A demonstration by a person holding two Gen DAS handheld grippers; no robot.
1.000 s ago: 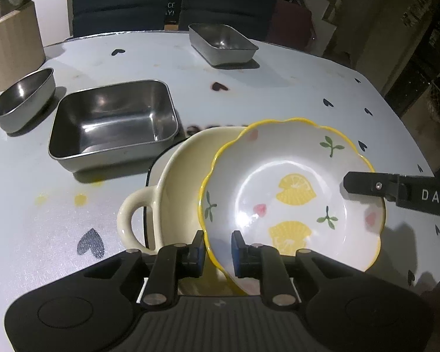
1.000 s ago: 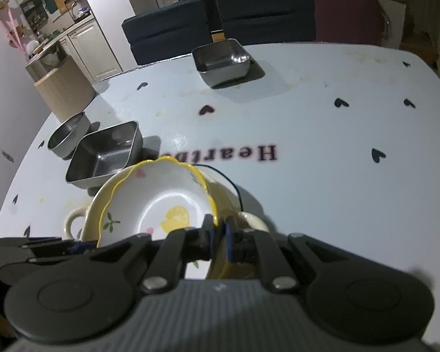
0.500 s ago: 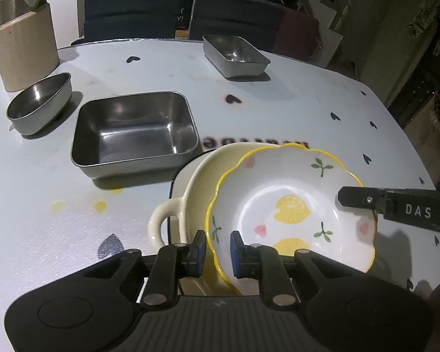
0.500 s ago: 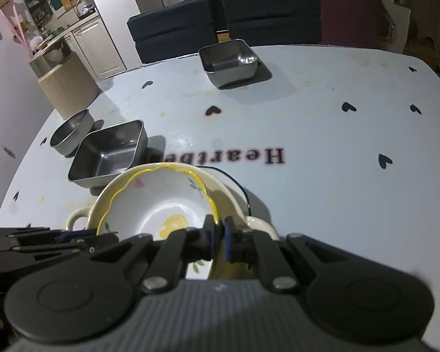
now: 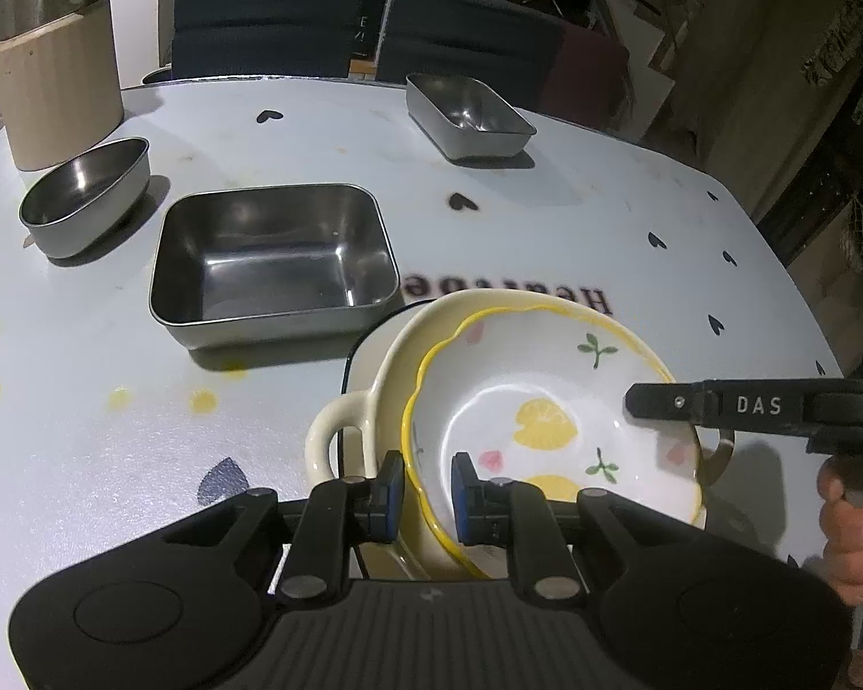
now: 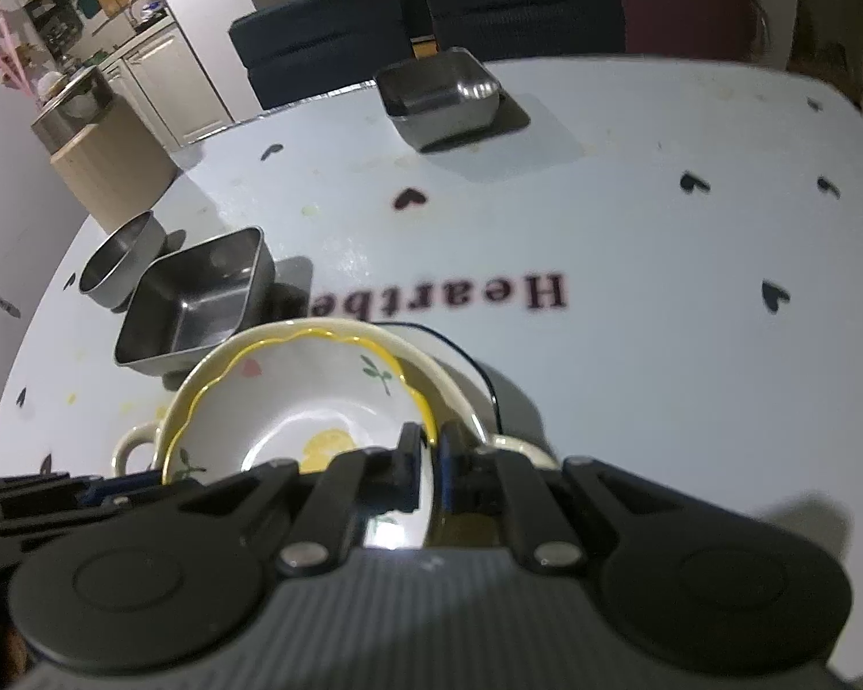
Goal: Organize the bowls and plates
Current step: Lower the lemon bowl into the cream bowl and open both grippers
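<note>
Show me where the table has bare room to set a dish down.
Free: the table right of the "Heartbe" lettering, and between the far steel tray and square steel pan. Crowded: near-left, where pan, steel bowl and the lemon dish cluster.

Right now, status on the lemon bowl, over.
Both hand-held grippers, left and right, clamped on lemon bowl rim. Bowl nested in cream handled dish. Steel tray close behind.

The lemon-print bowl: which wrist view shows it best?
The left wrist view. The lemon-print bowl sits almost fully visible inside the cream handled dish, pattern clear. In the right wrist view the bowl is blurrier and the right gripper hides its near part.
</note>
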